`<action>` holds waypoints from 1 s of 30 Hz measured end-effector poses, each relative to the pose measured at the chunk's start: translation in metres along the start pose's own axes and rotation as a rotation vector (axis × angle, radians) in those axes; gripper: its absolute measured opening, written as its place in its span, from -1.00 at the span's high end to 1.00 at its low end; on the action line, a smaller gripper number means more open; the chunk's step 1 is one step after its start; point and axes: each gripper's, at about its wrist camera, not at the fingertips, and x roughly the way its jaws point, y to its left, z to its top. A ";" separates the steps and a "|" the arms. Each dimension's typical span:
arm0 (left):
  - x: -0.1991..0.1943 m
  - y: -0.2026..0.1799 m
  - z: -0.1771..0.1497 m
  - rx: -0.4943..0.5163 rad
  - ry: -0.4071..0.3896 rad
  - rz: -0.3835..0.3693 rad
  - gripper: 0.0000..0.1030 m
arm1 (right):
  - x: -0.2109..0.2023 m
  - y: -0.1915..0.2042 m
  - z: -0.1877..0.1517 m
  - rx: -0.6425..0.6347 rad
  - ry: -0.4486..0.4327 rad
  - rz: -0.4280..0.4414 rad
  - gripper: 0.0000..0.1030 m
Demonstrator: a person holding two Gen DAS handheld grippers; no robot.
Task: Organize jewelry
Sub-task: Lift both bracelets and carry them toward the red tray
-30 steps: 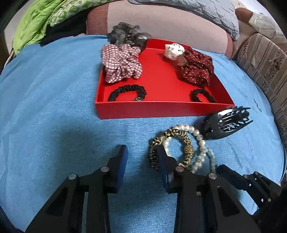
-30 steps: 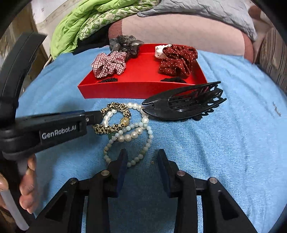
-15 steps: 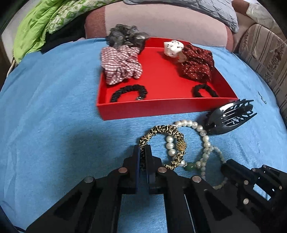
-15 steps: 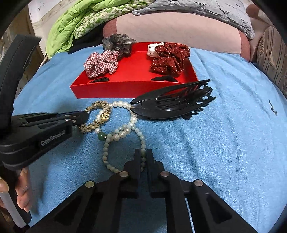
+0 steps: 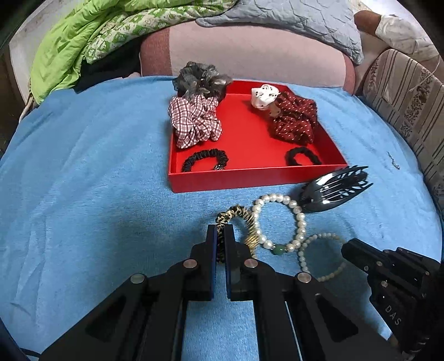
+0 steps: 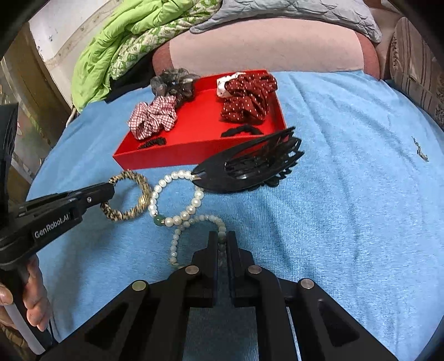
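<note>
Right wrist: left hand-held gripper (image 6: 111,191) reads "GenRobot.AI".

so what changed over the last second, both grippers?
Both jaws went from open to shut. The left gripper closed on the leopard hair tie and pulled it leftward, clear of the pearl bracelet. The right gripper closed on the small bead bracelet. The black hair claw and red tray with its scrunchies stayed put.

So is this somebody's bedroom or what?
Probably a bedroom or living room at home: the red tray sits on a blue fabric cover, with a green quilt and grey pillow piled behind.
</note>
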 end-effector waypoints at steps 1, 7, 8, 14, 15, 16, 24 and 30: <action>-0.003 -0.001 0.000 0.001 -0.006 0.000 0.91 | -0.002 0.000 0.001 0.000 -0.004 0.003 0.88; -0.019 -0.001 -0.001 0.001 -0.032 0.001 0.91 | -0.016 0.003 0.004 0.000 -0.030 0.020 0.88; -0.022 -0.001 -0.001 0.001 -0.036 0.001 0.91 | -0.020 0.003 0.005 0.002 -0.035 0.024 0.88; -0.036 -0.003 -0.002 0.006 -0.057 0.009 0.91 | -0.034 0.004 0.009 0.000 -0.062 0.032 0.88; -0.038 -0.003 -0.003 0.008 -0.062 0.013 0.91 | -0.036 0.005 0.010 -0.001 -0.065 0.032 0.88; -0.041 -0.003 -0.003 0.009 -0.066 0.017 0.91 | -0.038 0.005 0.011 -0.003 -0.069 0.033 0.88; -0.060 -0.003 -0.006 0.004 -0.095 0.063 0.91 | -0.054 0.008 0.015 -0.015 -0.097 0.031 0.88; -0.072 -0.002 -0.008 -0.002 -0.112 0.100 0.91 | -0.063 0.010 0.015 -0.020 -0.109 0.029 0.88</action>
